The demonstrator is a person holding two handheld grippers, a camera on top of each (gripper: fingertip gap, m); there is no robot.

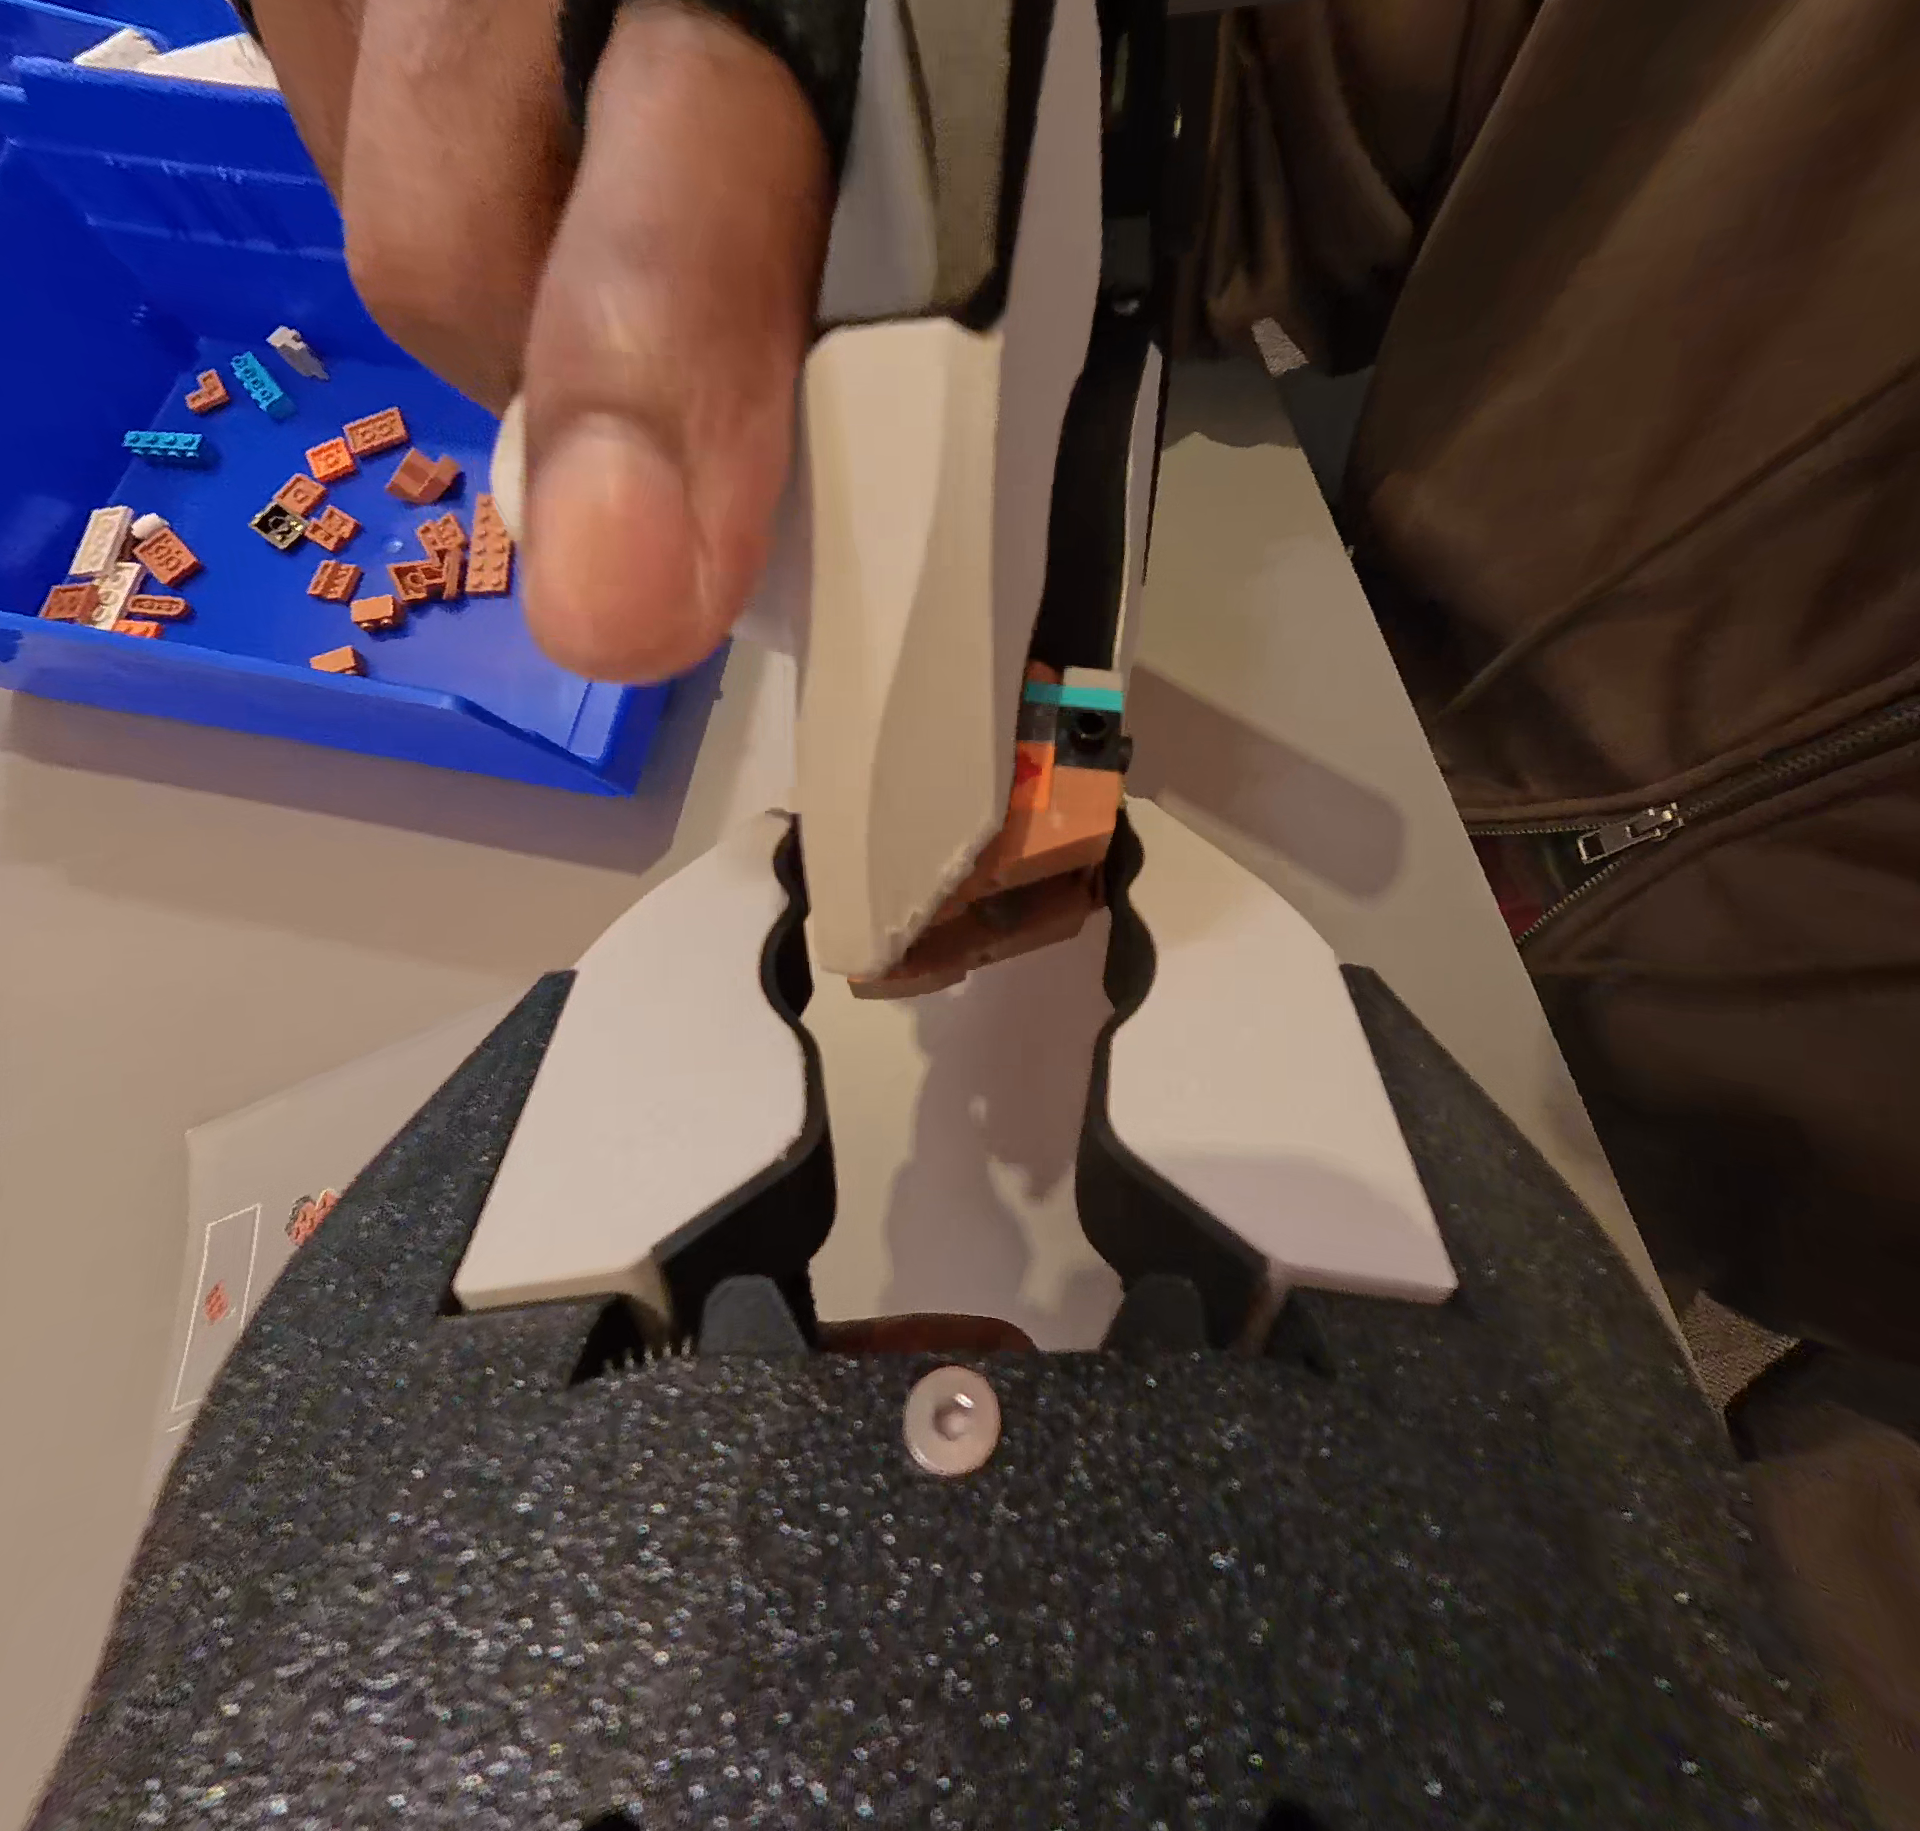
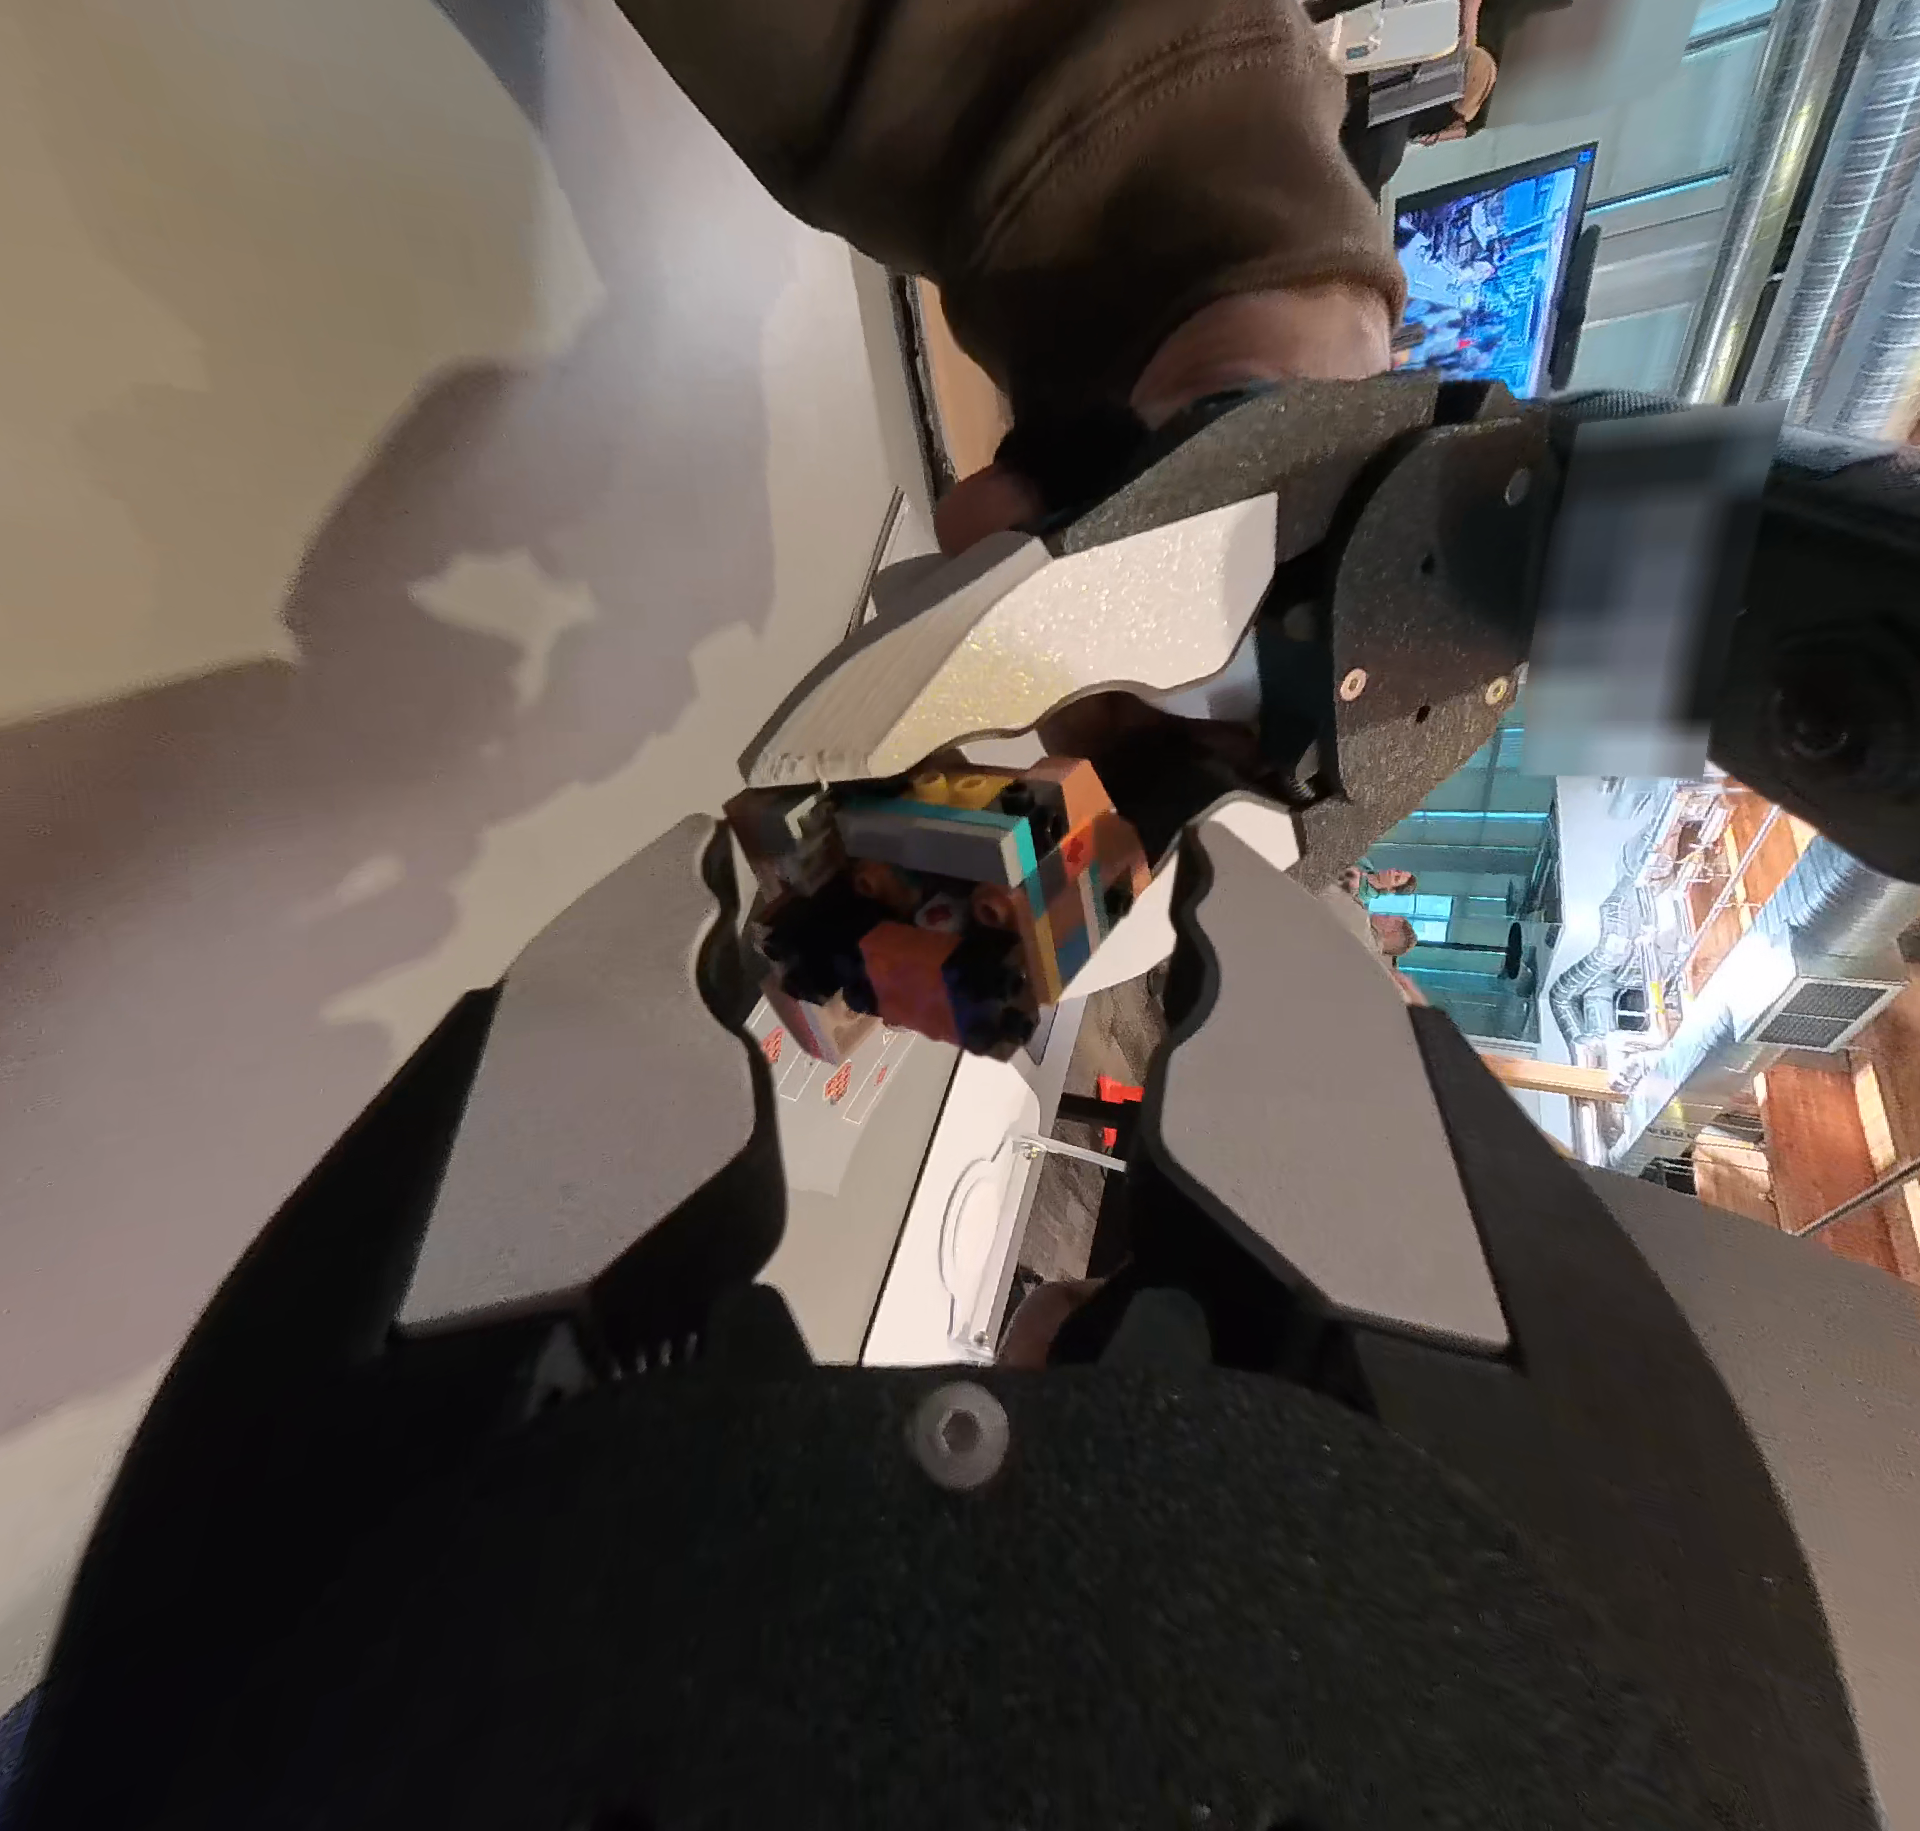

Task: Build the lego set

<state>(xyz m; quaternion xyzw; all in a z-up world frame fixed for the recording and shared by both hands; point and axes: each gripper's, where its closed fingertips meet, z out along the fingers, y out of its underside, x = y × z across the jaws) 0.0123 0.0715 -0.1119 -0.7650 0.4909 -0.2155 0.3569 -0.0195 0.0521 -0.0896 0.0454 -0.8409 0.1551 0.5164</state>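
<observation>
A small lego assembly [image 1: 1060, 805] of orange, teal, grey and black bricks is held in the air above the white table [image 1: 208, 898]. My left gripper [image 1: 956, 836] has its fingertips closed around the assembly. My right gripper comes down from above. Its white finger [image 1: 904, 638] presses the assembly from the left. In the right wrist view, my right gripper [image 2: 956, 841] has a fingertip on each side of the assembly [image 2: 935, 908]. The left gripper's fingers [image 2: 1018, 649] clamp it from above and below. Both grippers grip it crosswise.
A blue bin [image 1: 312, 701] with several loose orange, teal and white bricks [image 1: 343, 524] stands at the left. An instruction sheet [image 1: 239, 1251] lies on the table near me. A hand [image 1: 623, 379] holds the right gripper. A person's brown jacket [image 1: 1662, 534] is past the table's right edge. Less than 4 cm separates the two grippers' tips.
</observation>
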